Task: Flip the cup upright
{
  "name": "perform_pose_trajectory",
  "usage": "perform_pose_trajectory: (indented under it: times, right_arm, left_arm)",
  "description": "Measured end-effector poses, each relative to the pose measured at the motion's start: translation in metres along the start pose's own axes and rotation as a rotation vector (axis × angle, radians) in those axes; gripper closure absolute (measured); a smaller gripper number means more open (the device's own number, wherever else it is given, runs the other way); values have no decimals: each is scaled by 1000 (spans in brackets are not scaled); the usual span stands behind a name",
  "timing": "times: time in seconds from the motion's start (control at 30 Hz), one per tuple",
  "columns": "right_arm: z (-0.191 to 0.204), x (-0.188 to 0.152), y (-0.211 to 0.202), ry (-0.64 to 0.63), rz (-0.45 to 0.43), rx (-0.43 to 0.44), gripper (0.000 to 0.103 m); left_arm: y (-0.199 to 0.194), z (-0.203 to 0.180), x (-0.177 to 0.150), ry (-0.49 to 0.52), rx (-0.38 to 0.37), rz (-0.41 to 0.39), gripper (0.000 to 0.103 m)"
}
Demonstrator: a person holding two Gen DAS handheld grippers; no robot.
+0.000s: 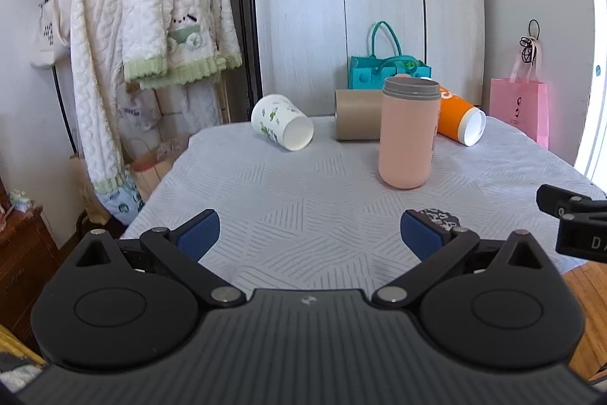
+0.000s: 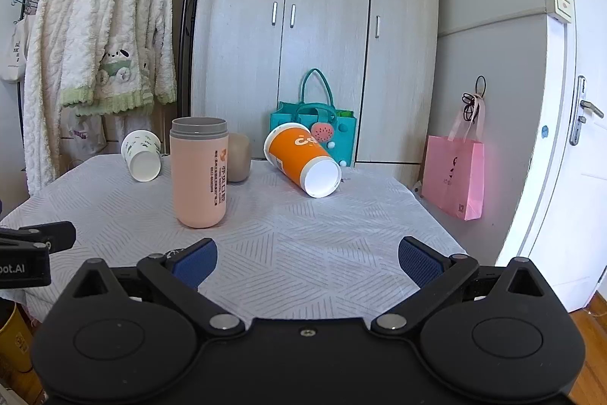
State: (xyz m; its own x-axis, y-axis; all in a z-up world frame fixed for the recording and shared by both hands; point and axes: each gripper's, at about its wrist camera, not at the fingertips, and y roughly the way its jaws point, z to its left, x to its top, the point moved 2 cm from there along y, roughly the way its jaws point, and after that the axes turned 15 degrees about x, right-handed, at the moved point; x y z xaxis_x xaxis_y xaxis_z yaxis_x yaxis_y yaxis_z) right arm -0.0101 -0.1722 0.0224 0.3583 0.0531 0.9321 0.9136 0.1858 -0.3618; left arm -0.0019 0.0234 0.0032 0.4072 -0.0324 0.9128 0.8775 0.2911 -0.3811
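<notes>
A pink cup point(image 1: 408, 133) with a grey rim stands upright on the table point(image 1: 303, 200); it also shows in the right wrist view point(image 2: 198, 171). A white paper cup with green print point(image 1: 282, 122) point(image 2: 142, 154), a brown cup point(image 1: 356, 114) point(image 2: 239, 156) and an orange cup point(image 1: 457, 118) point(image 2: 303, 158) lie on their sides behind it. My left gripper point(image 1: 309, 234) is open and empty over the near table. My right gripper point(image 2: 307, 262) is open and empty, also near the front edge.
A teal bag point(image 1: 383, 71) stands behind the table against a grey wardrobe point(image 2: 303, 25). A pink paper bag point(image 2: 453, 173) hangs at the right by a white door point(image 2: 569, 101). White robes point(image 1: 144, 25) hang on a rack at the left.
</notes>
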Motion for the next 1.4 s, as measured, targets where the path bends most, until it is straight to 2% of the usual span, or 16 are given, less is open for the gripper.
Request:
perform_pose_trajectory:
  times: [0.43, 1.4]
  right_arm:
    - [-7, -2, 2, 35, 10, -10, 0]
    - [-7, -2, -2, 31, 0, -19, 0]
  left_arm:
    - [0, 0, -2, 7, -13, 11, 0]
    - [3, 7, -3, -17, 42, 26, 0]
